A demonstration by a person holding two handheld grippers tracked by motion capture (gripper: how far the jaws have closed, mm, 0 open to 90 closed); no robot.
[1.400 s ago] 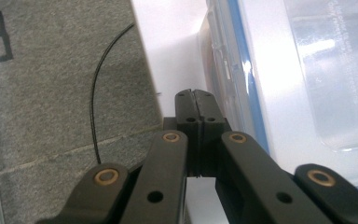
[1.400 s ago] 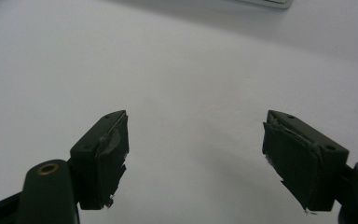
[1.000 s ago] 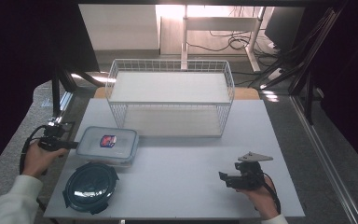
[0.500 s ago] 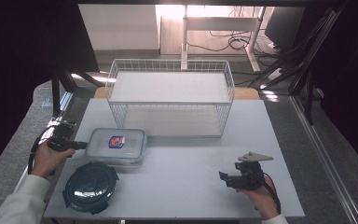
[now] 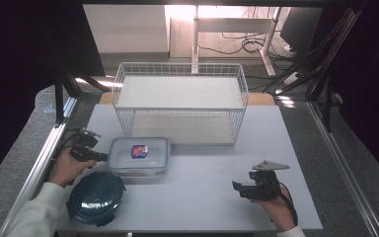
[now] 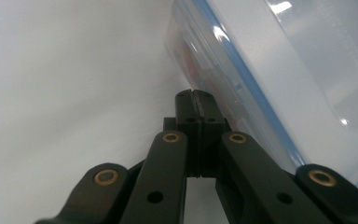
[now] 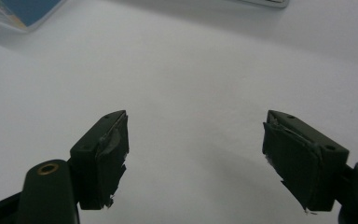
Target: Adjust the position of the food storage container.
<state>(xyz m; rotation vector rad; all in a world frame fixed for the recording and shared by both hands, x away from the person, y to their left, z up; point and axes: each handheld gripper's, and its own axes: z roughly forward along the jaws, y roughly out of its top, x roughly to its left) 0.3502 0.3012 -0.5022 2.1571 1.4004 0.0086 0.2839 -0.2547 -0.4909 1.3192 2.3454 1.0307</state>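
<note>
While the clear box (image 5: 139, 155) sits flat on the white table (image 5: 202, 197), the left gripper (image 5: 102, 157) has its closed tip right against the box's left end. In the left gripper view its two black jaws are pressed tight together with nothing between them, and the box (image 6: 279, 79) is just beside the tip, with a blue line along its lid edge and something red and orange showing through its wall. I cannot tell if the tip really touches the box or only comes very close.

On top, the box has a see-through lid with a small red and blue sticker (image 5: 138, 151). It lies toward the left side of the table, just in front of the white wire basket (image 5: 180, 103), which stands at the back of the table.

Near the front left corner lies a round dark blue lid (image 5: 95, 196), just in front of the box.

Far off to the right, the right gripper (image 5: 238, 187) rests low near the front edge. Its jaws stand apart and hold nothing, with bare table between them in the right gripper view.
</note>
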